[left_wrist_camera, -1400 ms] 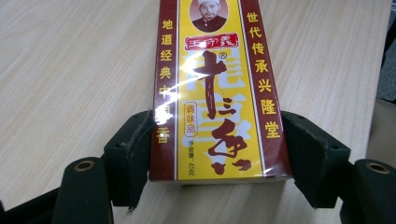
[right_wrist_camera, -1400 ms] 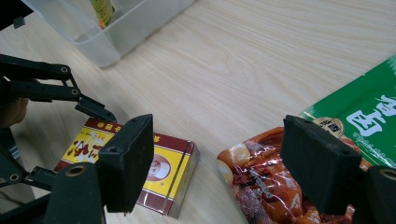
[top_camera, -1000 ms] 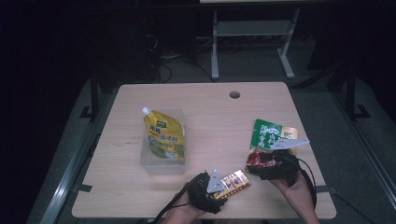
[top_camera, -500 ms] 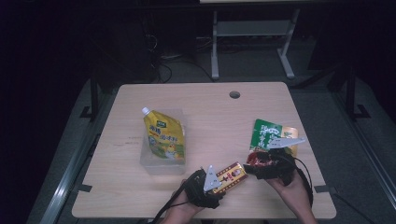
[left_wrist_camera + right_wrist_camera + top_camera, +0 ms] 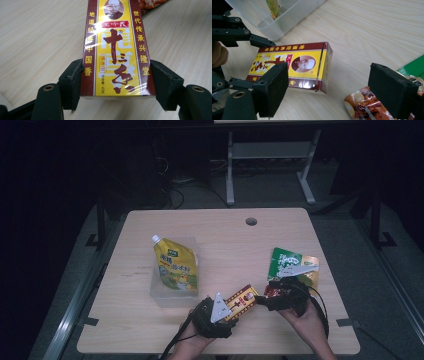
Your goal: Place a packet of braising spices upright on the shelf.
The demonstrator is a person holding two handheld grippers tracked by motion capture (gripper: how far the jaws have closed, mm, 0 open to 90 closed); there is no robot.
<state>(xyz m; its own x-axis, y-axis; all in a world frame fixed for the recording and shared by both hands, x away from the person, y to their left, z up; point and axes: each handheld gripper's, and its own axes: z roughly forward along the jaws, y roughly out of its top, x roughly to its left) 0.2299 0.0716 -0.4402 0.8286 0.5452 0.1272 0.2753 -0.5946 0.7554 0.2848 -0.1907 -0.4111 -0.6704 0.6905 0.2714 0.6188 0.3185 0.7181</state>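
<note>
Evidently the right gripper [image 5: 267,301] had just been opening, jaws spread with nothing between, releasing the seasoning box [image 5: 241,301]; the left gripper [image 5: 223,314] clamped that box low over the table [image 5: 225,240], handover seemingly complete

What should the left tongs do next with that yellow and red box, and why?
Probably carry the box over to the clear tub and set it in. The left tongs clamp it on both sides, the right tongs have just been opening and stand apart from it with nothing between them, and the tub already holds a yellow pouch, so it looks like where the packets go.
</note>
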